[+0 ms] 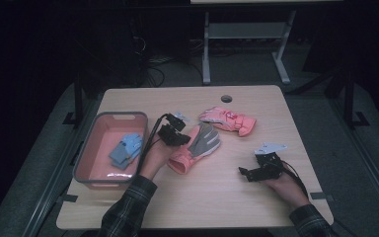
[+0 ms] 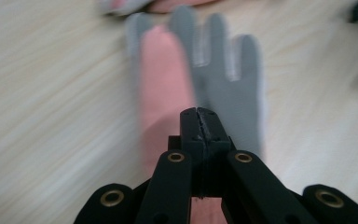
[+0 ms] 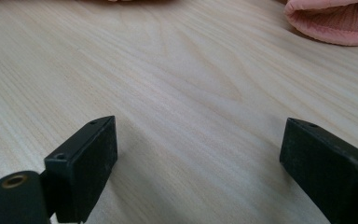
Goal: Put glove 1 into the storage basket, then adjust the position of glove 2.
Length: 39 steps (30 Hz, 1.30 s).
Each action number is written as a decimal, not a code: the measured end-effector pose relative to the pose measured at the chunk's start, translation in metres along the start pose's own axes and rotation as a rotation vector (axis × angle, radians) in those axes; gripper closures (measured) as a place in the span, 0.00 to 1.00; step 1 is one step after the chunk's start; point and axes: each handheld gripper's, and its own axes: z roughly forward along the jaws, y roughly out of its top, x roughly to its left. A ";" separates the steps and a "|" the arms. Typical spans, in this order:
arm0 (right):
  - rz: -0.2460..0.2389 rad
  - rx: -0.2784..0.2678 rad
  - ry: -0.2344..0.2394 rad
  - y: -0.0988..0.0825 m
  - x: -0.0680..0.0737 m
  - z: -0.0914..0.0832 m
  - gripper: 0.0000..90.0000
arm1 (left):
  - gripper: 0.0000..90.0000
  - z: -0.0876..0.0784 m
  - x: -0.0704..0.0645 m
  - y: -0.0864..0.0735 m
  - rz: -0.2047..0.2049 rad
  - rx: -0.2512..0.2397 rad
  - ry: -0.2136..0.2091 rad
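The table [image 1: 217, 197] was pale, matt wood-grain laminate; the nearer glove [image 1: 197, 145] was pink cloth with a grey, smooth-looking palm; the bin [image 1: 86, 153] was matt pink plastic. The left gripper [image 2: 199, 122] looked like matt black plastic with brass-coloured inserts.

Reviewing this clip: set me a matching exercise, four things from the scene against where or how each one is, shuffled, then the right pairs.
Things:
1. blue glove
2. left gripper
3. right gripper
4. pink glove with grey palm

Places or states:
A. jaws wide apart, low over bare table
B. lying inside the pink bin
C. jaws closed together, above a glove
D. palm up on the table, beside the bin

Pairs: 1-B, 2-C, 3-A, 4-D
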 end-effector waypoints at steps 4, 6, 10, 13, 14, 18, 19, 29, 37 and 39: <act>0.000 0.000 0.000 0.000 0.000 0.000 0.12 | 1.00 -0.002 0.008 -0.003 -0.019 0.004 0.074; 0.000 0.000 0.000 0.000 0.000 0.000 0.12 | 1.00 0.000 0.010 -0.003 -0.012 0.018 0.098; 0.001 0.000 0.000 0.000 0.000 0.000 0.12 | 1.00 0.011 0.013 -0.005 -0.033 0.055 0.100; 0.001 0.000 0.000 0.000 0.000 0.000 0.12 | 1.00 0.018 0.011 -0.007 -0.037 0.078 0.079; 0.000 0.000 0.000 0.000 0.000 0.000 0.12 | 1.00 0.020 0.010 -0.009 -0.035 0.087 0.070; 0.000 0.000 0.001 0.000 0.000 0.000 0.12 | 1.00 0.023 0.004 -0.014 -0.029 0.106 0.021; -0.001 0.000 0.001 0.000 0.000 0.000 0.12 | 1.00 0.024 0.002 -0.015 -0.025 0.108 0.007; -0.001 0.000 0.001 0.000 0.000 0.000 0.12 | 1.00 0.033 -0.024 -0.021 0.033 0.153 -0.114; 0.001 0.001 0.003 0.000 0.000 0.000 0.12 | 1.00 0.041 -0.054 -0.017 0.103 0.154 -0.185; -0.005 0.001 0.008 0.000 -0.001 0.000 0.12 | 1.00 0.043 -0.060 -0.016 0.119 0.150 -0.186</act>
